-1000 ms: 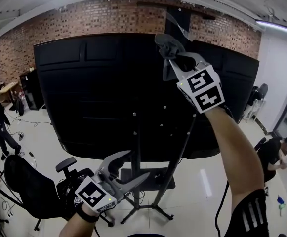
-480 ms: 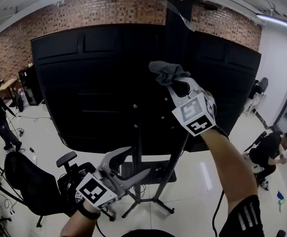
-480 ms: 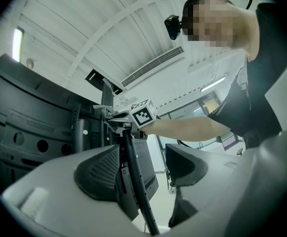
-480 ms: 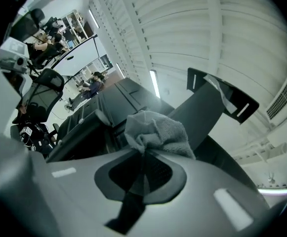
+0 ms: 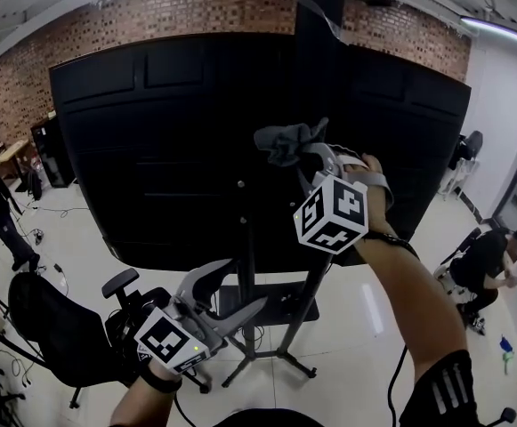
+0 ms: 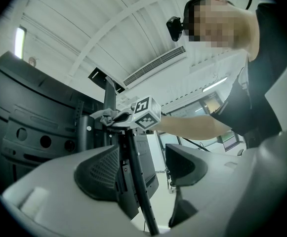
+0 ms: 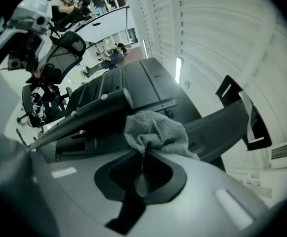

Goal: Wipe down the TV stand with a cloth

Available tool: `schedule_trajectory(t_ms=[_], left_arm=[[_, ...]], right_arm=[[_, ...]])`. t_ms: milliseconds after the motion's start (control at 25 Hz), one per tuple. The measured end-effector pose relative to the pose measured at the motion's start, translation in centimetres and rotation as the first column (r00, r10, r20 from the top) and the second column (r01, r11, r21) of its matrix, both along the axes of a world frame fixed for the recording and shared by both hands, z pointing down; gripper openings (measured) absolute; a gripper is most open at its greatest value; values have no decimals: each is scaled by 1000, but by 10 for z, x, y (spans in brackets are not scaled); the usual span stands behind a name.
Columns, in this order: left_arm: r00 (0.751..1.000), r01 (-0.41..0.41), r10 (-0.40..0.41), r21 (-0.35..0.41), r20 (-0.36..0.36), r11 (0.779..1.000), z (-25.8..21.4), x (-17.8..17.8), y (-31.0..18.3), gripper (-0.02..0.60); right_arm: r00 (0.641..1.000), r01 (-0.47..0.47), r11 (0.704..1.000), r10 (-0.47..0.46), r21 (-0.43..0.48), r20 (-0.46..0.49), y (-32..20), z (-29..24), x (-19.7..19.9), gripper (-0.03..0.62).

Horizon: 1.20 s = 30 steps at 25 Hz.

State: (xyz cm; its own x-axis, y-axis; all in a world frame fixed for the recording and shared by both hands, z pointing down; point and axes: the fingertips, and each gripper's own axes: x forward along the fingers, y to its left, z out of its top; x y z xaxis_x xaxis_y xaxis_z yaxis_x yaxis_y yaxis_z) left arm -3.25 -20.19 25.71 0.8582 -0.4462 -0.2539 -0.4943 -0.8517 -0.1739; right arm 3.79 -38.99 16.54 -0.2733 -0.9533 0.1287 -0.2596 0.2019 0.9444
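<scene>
Clamped shut, the right gripper (image 7: 143, 154) pinches a grey terry cloth (image 7: 155, 131), its looped pile bunched above the smooth grey jaws. Only black-and-white square patterns show on its marker cube (image 5: 332, 213); no lettering is legible. The head view places the cloth high against the matte black back of the screen (image 5: 151, 149), by the TV stand (image 5: 249, 274), a slim black metal post on splayed feet. Whether the cloth touches the post is unclear. The left gripper (image 5: 240, 287) is low, jaws apart and holding nothing; its own view frames the perforated post between ribbed black pads and the cube beyond. A brick wall (image 5: 196, 12) rises behind.
</scene>
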Motion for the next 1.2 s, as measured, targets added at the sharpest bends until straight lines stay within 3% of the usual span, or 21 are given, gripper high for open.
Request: schedule_trajectory(t_ms=[120, 480, 840, 1000, 1200], left_arm=[[1000, -3, 3, -1, -2, 1000, 1, 0, 3, 316], [1000, -1, 1, -28, 3, 1000, 11, -4, 5, 316], [1000, 13, -12, -45, 9, 999, 18, -12, 10, 316], [1000, 26, -26, -48, 8, 999, 19, -20, 14, 316], [999, 51, -52, -44, -2, 998, 19, -35, 15, 316]], right_arm=[[1000, -10, 996, 12, -86, 25, 3, 31, 0, 17], [997, -22, 980, 37, -199, 72, -2, 134, 4, 17], [992, -40, 931, 79, -362, 95, 3, 221, 6, 17], [975, 13, 944, 60, -330, 212, 18, 200, 4, 17], [942, 105, 972, -30, -209, 335, 55, 133, -11, 17]])
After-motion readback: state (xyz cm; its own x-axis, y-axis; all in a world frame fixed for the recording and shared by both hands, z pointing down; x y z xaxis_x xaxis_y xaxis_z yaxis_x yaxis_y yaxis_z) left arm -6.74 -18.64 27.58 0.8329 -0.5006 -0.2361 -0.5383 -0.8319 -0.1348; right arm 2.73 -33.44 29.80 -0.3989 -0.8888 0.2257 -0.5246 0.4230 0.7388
